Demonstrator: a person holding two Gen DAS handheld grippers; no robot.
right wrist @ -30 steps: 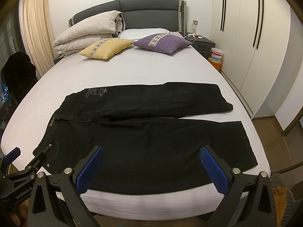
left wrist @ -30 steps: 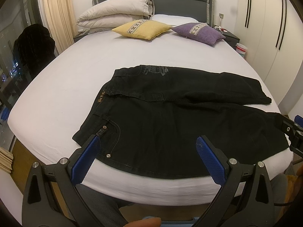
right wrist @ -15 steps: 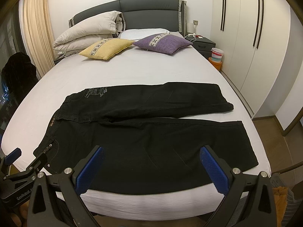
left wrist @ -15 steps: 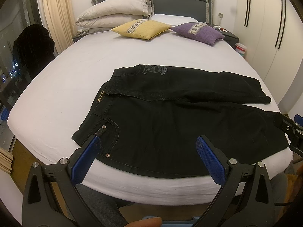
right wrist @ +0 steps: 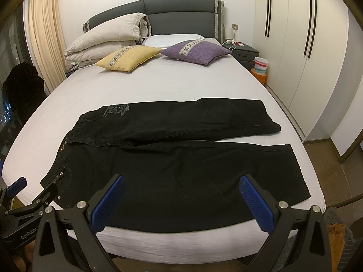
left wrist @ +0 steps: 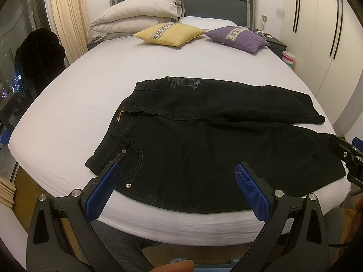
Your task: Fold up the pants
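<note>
My left gripper [left wrist: 177, 181] and right gripper [right wrist: 181, 195] hover with jaws wide apart, holding nothing. Just beyond them the black pants [right wrist: 172, 158] lie flat along the bed's [right wrist: 192, 86] near edge: soft, weighty denim, best pinched at waistband and hem.

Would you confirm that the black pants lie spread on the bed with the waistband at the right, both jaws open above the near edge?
Not quite: the waistband of the pants is at the left, with the leg ends at the right, as the right wrist view shows. The rest holds: they lie spread on the bed, and the left gripper and right gripper have open jaws above the near edge.
</note>
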